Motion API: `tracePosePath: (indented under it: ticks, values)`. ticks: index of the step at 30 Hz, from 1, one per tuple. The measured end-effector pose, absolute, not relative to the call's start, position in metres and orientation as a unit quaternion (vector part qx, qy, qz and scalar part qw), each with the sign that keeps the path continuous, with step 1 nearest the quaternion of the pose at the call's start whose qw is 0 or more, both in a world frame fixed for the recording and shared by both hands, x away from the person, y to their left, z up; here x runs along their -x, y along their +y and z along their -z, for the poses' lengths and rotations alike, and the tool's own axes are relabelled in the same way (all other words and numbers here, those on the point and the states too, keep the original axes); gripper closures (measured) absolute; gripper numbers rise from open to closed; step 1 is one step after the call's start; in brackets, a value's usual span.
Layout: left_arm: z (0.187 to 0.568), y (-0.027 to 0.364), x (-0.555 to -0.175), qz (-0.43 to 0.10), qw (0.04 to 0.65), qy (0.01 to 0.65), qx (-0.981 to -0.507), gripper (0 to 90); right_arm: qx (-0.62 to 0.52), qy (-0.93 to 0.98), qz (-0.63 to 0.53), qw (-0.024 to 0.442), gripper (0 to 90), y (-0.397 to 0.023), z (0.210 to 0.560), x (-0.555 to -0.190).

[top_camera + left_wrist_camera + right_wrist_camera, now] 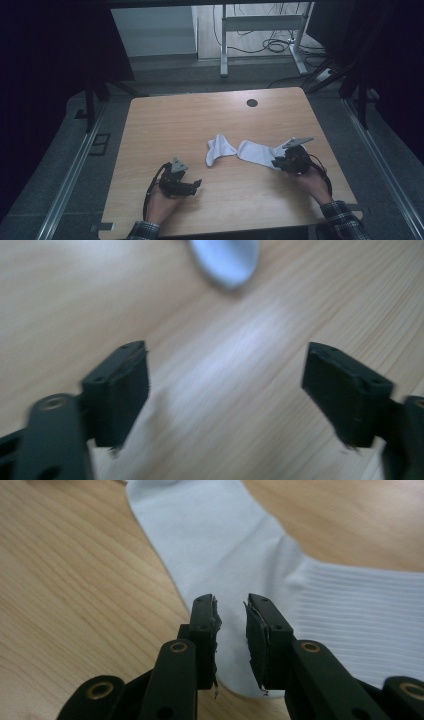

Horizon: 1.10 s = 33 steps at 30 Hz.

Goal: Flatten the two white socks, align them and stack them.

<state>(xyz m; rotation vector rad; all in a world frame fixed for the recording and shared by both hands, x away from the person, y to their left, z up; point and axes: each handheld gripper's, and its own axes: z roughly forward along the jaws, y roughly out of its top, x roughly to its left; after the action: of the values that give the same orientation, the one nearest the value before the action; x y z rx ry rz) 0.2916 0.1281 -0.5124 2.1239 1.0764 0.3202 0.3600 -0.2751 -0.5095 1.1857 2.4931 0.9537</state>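
- High view: I am keeping the left gripper (197, 184) off the folded sock (218, 149), while the right gripper (276, 163) is sitting at the flat sock (255, 150) on the table (170, 120).
- Left gripper view: jaws are gaping wide, empty, facing the sock's tip (226, 260).
- Right gripper view: jaws are standing narrowly parted over the heel (230, 575), gripping nothing.

Bare light wooden tabletop (175, 125) lies free to the left and far side, while two flat white cotton socks (220, 149) occupy the centre-right near the right gripper (278, 162).
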Motion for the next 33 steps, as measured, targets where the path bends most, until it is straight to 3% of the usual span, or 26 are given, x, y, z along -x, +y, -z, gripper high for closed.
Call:
tracePosePath:
  ticks: [6,16,25,33]
  values:
    - [0.496,0.081,-0.319,-0.128,0.375,0.383,-0.834,38.8,-0.420,0.837,-0.326,0.131,67.4,-0.296,0.498,-0.366]
    - [0.487,0.018,-0.356,-0.137,0.363,0.355,-0.850,51.9,-0.467,0.808,-0.330,0.143,64.5,-0.339,0.496,-0.379]
    - [0.499,-0.018,-0.392,-0.137,0.339,0.367,-0.855,57.6,-0.486,0.795,-0.319,0.175,57.1,-0.367,0.499,-0.395]
    - [0.518,-0.028,-0.409,-0.137,0.320,0.389,-0.853,58.8,-0.499,0.790,-0.309,0.177,51.1,-0.372,0.512,-0.407]
